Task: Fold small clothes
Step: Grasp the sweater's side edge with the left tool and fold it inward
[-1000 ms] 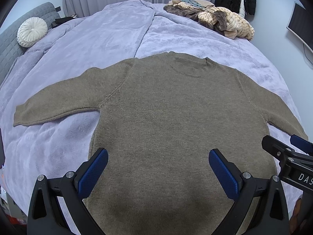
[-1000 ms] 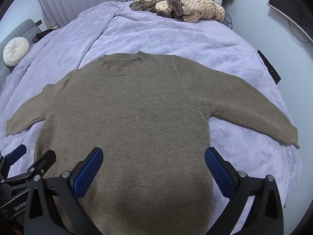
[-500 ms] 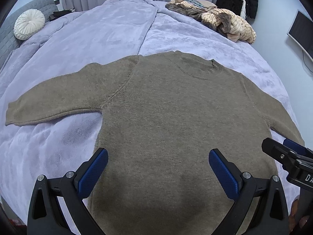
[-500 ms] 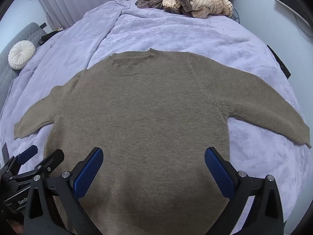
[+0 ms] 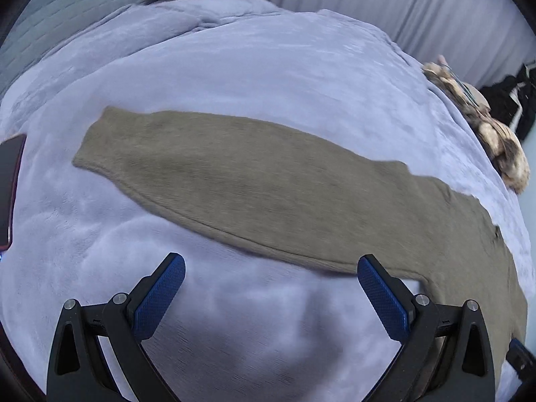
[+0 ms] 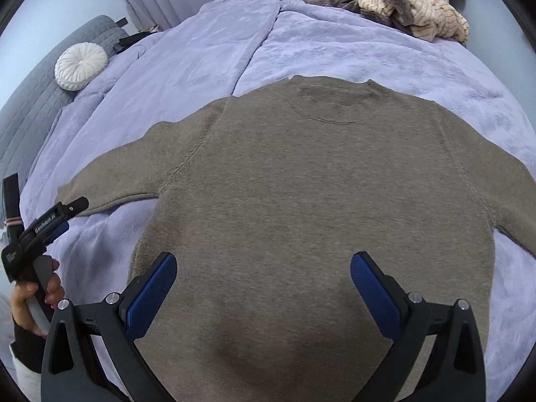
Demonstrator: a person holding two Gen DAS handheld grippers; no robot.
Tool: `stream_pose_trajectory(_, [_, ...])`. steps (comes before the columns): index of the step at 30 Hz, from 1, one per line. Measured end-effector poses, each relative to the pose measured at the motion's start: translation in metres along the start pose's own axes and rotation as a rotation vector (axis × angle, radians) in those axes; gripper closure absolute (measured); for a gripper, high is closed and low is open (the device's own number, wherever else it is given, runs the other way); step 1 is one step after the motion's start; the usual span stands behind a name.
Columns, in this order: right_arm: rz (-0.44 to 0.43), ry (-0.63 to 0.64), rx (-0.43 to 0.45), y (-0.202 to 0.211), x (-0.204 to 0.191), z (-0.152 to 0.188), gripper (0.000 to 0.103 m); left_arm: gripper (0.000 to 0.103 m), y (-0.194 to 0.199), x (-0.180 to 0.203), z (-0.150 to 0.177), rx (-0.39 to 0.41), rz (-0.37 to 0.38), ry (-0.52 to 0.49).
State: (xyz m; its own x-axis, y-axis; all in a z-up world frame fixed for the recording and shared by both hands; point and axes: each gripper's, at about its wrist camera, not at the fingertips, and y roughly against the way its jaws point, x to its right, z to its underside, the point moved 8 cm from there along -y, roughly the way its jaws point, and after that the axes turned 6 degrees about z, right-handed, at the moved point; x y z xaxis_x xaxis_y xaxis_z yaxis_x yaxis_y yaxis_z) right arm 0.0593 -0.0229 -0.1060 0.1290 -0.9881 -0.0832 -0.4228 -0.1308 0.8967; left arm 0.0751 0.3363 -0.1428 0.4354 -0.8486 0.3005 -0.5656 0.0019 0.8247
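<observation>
An olive-brown knit sweater [image 6: 318,194] lies flat on the lavender bed cover [image 6: 207,50], neck away from me and sleeves spread. In the left wrist view its left sleeve [image 5: 254,187] stretches across, cuff at the left. My left gripper [image 5: 271,298] is open and empty, hovering over bare cover just below that sleeve. It also shows in the right wrist view [image 6: 63,214] near the cuff. My right gripper [image 6: 264,294] is open and empty above the sweater's lower body.
A pile of other clothes [image 6: 395,3] lies at the bed's far right. A round white cushion [image 6: 80,65] rests by the grey headboard [image 6: 26,107]. A dark phone [image 5: 10,187] lies at the bed's left edge. Curtains [image 5: 385,10] hang behind.
My left gripper has swung left, from over the sweater's body to over the left sleeve. My right gripper has shifted slightly closer over the body. Both stay open.
</observation>
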Motion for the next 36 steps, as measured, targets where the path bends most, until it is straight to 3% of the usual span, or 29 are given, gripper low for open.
stream_pose_trajectory(2, [0.0, 0.016, -0.009, -0.004, -0.01, 0.0, 0.0, 0.0, -0.012, -0.031, -0.007, -0.004, 0.007, 0.084])
stream_pose_trajectory(5, [-0.001, 0.028, -0.03, -0.011, -0.019, -0.001, 0.0, 0.0, -0.032, -0.06, -0.016, -0.011, 0.097, 0.22])
stream_pose_trajectory(9, [0.002, 0.049, -0.048, -0.015, -0.027, 0.001, 0.0, 0.001, -0.039, -0.061, -0.04, 0.063, 0.185, 0.267])
stream_pose_trajectory(11, [-0.004, 0.048, -0.052, -0.015, -0.028, 0.003, 0.0, 0.026, -0.035, -0.062, -0.046, 0.123, 0.211, 0.277])
stream_pose_trajectory(13, [-0.008, 0.044, -0.052, -0.015, -0.028, 0.004, 0.0, 0.081, -0.036, -0.06, -0.049, 0.141, 0.252, 0.28])
stream_pose_trajectory(14, [-0.011, 0.041, -0.052, -0.015, -0.027, 0.005, 0.0, 0.091, -0.039, -0.057, -0.049, 0.138, 0.282, 0.283])
stream_pose_trajectory(16, [-0.021, 0.034, -0.048, -0.014, -0.025, 0.005, 0.0, 0.091, -0.035, -0.054, -0.053, 0.165, 0.319, 0.275])
stream_pose_trajectory(18, [-0.034, 0.025, -0.036, -0.012, -0.022, 0.004, 0.0, 0.091, -0.021, -0.035, -0.058, 0.214, 0.31, 0.192])
stream_pose_trajectory(24, [-0.093, -0.001, 0.027, 0.0, -0.011, 0.001, 0.0, 0.091, 0.027, 0.075, -0.073, 0.273, 0.451, -0.051])
stream_pose_trajectory(28, [-0.116, -0.039, 0.079, 0.014, 0.012, 0.0, 0.0, 0.091, 0.033, 0.176, -0.06, 0.231, 0.548, -0.201])
stream_pose_trajectory(33, [-0.091, -0.131, 0.102, 0.024, 0.064, 0.008, 0.0, 0.091, 0.0, 0.295, -0.003, 0.092, 0.576, -0.4])
stream_pose_trajectory(36, [-0.071, -0.206, 0.103, 0.025, 0.102, 0.018, 0.0, 0.091, -0.028, 0.349, 0.051, 0.005, 0.538, -0.537])
